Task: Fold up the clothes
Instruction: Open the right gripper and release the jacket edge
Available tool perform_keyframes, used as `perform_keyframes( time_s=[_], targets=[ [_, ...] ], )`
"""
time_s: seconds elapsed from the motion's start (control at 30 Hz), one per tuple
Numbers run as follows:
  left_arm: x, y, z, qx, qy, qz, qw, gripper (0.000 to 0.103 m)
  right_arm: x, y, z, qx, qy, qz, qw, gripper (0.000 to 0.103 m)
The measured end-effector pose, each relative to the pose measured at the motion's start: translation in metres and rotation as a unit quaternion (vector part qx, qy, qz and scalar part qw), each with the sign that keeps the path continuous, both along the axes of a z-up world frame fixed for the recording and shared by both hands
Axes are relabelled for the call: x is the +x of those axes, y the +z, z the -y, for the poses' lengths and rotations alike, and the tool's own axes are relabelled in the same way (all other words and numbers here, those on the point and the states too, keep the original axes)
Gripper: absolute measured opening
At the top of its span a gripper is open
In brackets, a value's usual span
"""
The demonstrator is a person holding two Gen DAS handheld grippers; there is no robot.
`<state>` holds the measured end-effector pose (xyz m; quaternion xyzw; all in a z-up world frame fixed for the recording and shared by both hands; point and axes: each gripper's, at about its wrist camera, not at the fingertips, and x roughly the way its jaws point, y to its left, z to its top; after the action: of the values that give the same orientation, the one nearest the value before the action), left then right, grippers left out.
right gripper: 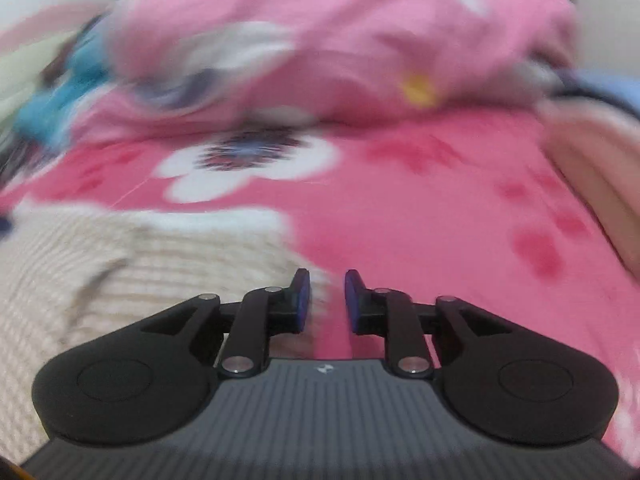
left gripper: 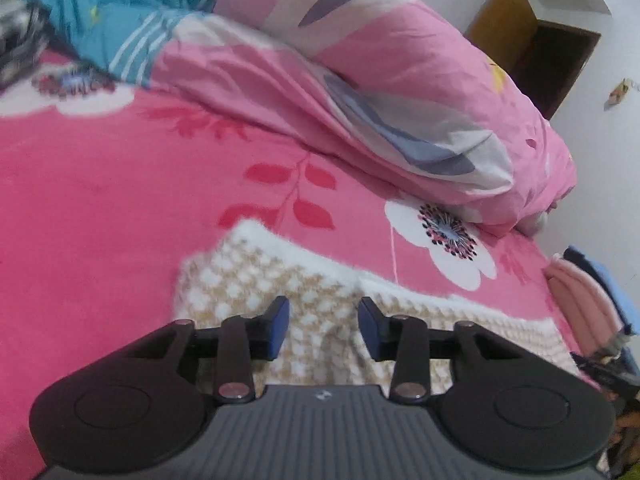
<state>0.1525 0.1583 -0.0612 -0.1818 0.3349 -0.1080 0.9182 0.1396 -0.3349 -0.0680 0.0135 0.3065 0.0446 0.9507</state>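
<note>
A fuzzy cream-and-tan checked garment with white trim [left gripper: 280,280] lies on the pink flowered bedsheet [left gripper: 100,200]. My left gripper [left gripper: 323,322] hovers over its near part, open, with cloth showing between the blue pads and nothing pinched. In the blurred right wrist view the same garment [right gripper: 140,256] fills the lower left. My right gripper [right gripper: 327,300] is at the garment's right edge, open with a narrower gap; nothing is held between its fingers.
A rumpled pink quilt with grey and white patches [left gripper: 400,92] is piled at the far side of the bed. A teal striped garment [left gripper: 112,20] lies at the far left. Folded pink and blue cloth [left gripper: 588,292] sits at the right edge.
</note>
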Motion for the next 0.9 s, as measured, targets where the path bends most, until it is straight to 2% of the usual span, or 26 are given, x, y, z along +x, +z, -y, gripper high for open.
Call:
perform_keyframes(
  time_s=[0.03, 0.13, 0.2, 0.3, 0.37, 0.4, 0.43, 0.53, 0.6, 0.67, 0.73, 0.8, 0.9],
  targets=[
    [0.0, 0.006, 0.005, 0.014, 0.0, 0.011, 0.9998, 0.062, -0.005, 0.006, -0.002, -0.005, 0.002, 0.016, 1.0, 0.018],
    [-0.007, 0.024, 0.034, 0.058, -0.034, 0.042, 0.9969, 0.063, -0.014, 0.034, -0.035, 0.019, 0.054, 0.062, 0.996, 0.018],
    [-0.021, 0.023, 0.06, 0.097, -0.059, 0.052, 0.9922, 0.063, -0.016, 0.052, -0.063, 0.032, 0.099, 0.083, 0.991, 0.018],
    [-0.046, 0.015, 0.098, 0.163, -0.097, 0.072, 0.9793, 0.063, -0.023, 0.044, -0.137, 0.002, 0.218, 0.068, 0.974, 0.017],
    [-0.063, 0.01, 0.123, 0.206, -0.122, 0.085, 0.9673, 0.065, -0.037, 0.026, -0.179, -0.049, 0.286, 0.063, 0.955, 0.016],
    [-0.069, 0.007, 0.123, 0.214, -0.121, 0.085, 0.9656, 0.065, -0.045, 0.019, -0.186, -0.071, 0.298, 0.063, 0.95, 0.016],
    [-0.07, 0.003, 0.105, 0.203, -0.101, 0.075, 0.9711, 0.065, -0.049, 0.012, -0.185, -0.084, 0.294, 0.062, 0.95, 0.016],
    [-0.078, -0.001, 0.041, 0.14, -0.072, 0.063, 0.9855, 0.062, -0.058, 0.006, -0.121, -0.02, 0.231, 0.05, 0.971, 0.016],
    [-0.085, -0.002, 0.007, 0.139, -0.05, 0.053, 0.9877, 0.06, -0.071, 0.003, -0.064, 0.029, 0.164, 0.035, 0.985, 0.016],
    [-0.091, 0.001, -0.014, 0.127, -0.04, 0.05, 0.9899, 0.059, -0.091, -0.001, -0.019, 0.049, 0.112, 0.037, 0.992, 0.015],
    [-0.098, 0.005, -0.022, 0.126, -0.026, 0.05, 0.9905, 0.063, -0.102, -0.002, 0.005, 0.057, 0.06, 0.024, 0.996, 0.021],
    [-0.108, 0.013, -0.013, 0.146, -0.025, 0.063, 0.987, 0.063, -0.11, 0.001, 0.002, 0.044, 0.049, 0.04, 0.997, 0.024],
    [-0.125, 0.027, 0.018, 0.134, -0.07, 0.098, 0.9836, 0.066, -0.116, 0.02, -0.033, 0.063, 0.09, 0.09, 0.99, 0.024]
  ],
)
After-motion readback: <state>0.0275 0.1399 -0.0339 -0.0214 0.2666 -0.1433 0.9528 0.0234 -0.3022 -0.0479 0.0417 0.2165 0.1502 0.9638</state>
